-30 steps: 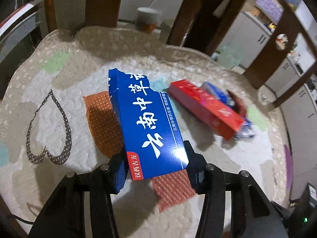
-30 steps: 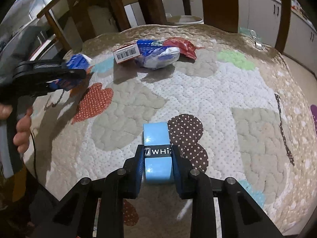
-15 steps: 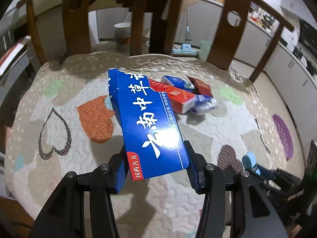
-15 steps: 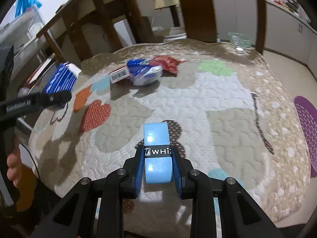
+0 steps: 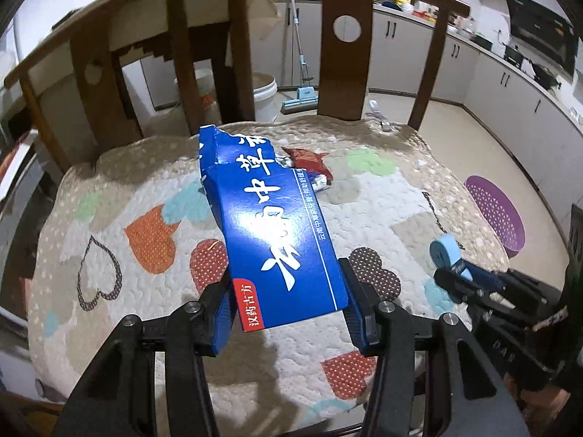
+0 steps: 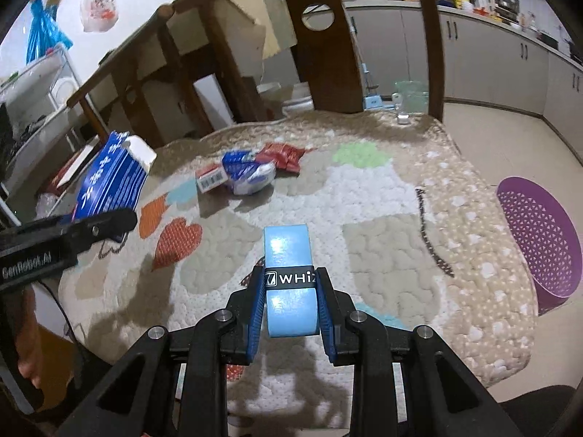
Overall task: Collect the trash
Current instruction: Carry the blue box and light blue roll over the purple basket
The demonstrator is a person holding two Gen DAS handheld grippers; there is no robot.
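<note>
Both hands have come up and away from the quilted cushion (image 5: pixel 109 218) since a second ago, and the views now take in far more of the room, with a purple basket (image 6: pixel 539 240) on the floor newly in sight past the cushion's right edge. The left gripper (image 5: pixel 288 309) is clamped on the near end of a long blue carton (image 5: pixel 269 225), its torn far end pointing away from the fingers and up over the cushion, so the box rides lengthwise out ahead of the jaws. The right gripper (image 6: pixel 291 306) is pinched tight on a small light-blue roll (image 6: pixel 289 276) with a black band, held clear of the fabric. Left behind on the cushion, near the chair back, sits a little heap: a red box (image 6: pixel 209 178), a blue-and-white wrapper (image 6: pixel 247 174) and a red wrapper (image 6: pixel 282 154), touching one another. Now the relation that matters: the basket lies off to the right of both loads, and the right hand is plainly the nearer of the two, with the roll between the carton and the basket in the left wrist view. If that basket is the bin, I'd judge the roll goes first, and the carton must swing across, long axis leading, to clear the other gripper.
</note>
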